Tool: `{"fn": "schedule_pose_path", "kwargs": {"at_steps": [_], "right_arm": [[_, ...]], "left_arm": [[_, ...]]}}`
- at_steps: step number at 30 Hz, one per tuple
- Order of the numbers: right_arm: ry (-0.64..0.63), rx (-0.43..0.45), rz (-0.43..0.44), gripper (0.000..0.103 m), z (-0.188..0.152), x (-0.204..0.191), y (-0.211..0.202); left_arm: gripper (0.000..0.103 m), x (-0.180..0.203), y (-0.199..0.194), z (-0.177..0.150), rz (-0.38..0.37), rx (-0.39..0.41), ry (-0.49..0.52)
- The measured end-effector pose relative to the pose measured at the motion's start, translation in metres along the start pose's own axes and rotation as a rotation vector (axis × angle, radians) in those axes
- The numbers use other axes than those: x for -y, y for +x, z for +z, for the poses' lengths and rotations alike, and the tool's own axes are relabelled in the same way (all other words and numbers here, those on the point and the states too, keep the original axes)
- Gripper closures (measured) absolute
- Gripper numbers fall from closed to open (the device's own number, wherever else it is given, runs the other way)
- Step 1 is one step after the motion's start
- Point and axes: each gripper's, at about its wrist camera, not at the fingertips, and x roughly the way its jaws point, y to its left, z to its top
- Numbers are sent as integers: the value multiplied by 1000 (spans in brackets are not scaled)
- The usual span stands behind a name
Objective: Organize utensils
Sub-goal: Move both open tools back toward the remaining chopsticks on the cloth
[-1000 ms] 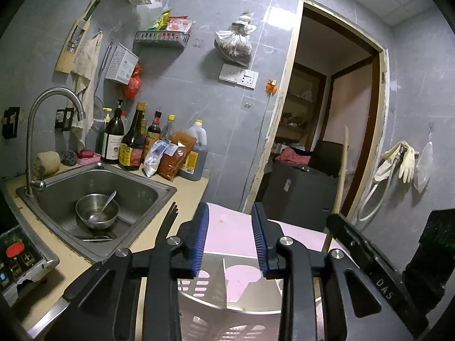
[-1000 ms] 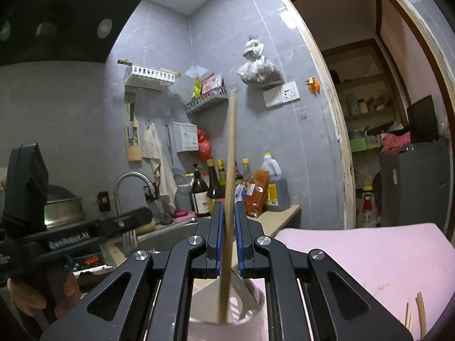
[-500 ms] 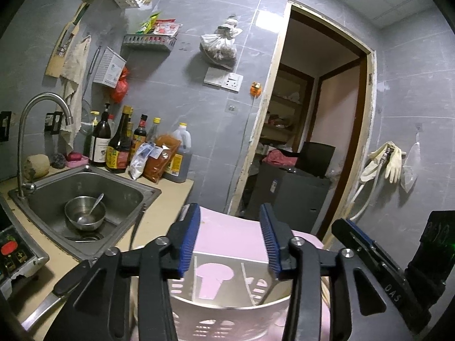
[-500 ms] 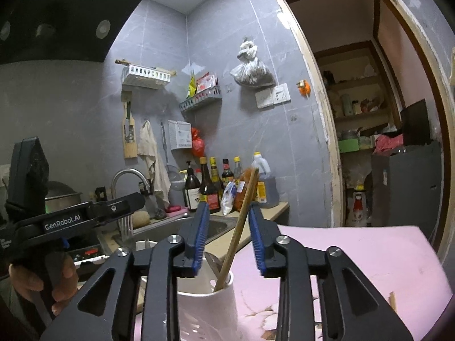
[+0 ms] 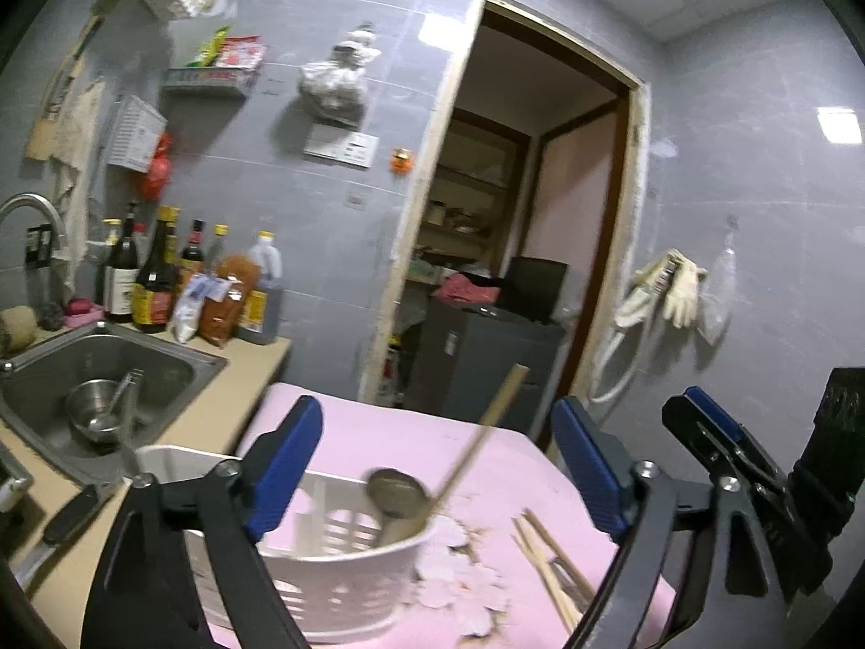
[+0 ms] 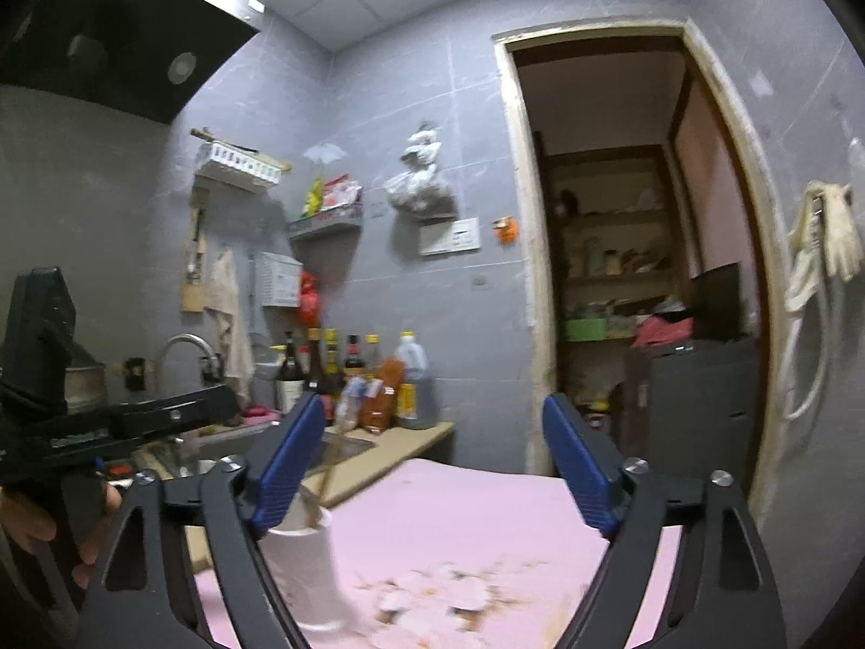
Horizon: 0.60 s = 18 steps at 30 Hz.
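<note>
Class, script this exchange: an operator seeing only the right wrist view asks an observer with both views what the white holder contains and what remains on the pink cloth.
Operator: Besides the wooden stick, what is in the holder?
Observer: A metal spoon stands head-up in the white holder.
Operator: Is anything loose on the cloth?
Observer: Chopsticks lie on the pink cloth, right of the holder.

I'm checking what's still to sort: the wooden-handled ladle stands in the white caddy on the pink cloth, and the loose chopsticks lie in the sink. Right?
Not quite. The ladle does stand in the white caddy, but the loose chopsticks lie on the pink cloth beside it, as the left wrist view shows.
</note>
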Motion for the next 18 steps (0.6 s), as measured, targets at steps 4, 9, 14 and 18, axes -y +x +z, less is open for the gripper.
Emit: {"fn": "schedule_pose_path", "kwargs": {"at_steps": [4,9,14,18], "right_arm": [[4,-12,-62,0,1,23,-20],[4,-70,-143,0,-5,54,-39],[18,-185,-204,0,-19,78,-41],[38,-287,-231,0,-35,93,-41]], "left_arm": [[11,25,8,-9,-41,-39,41],[10,52,21,-26,-91,-106,83],[10,80,39,-49,-126,-202,134],[10,96,52,-68,-134,-275,167]]}}
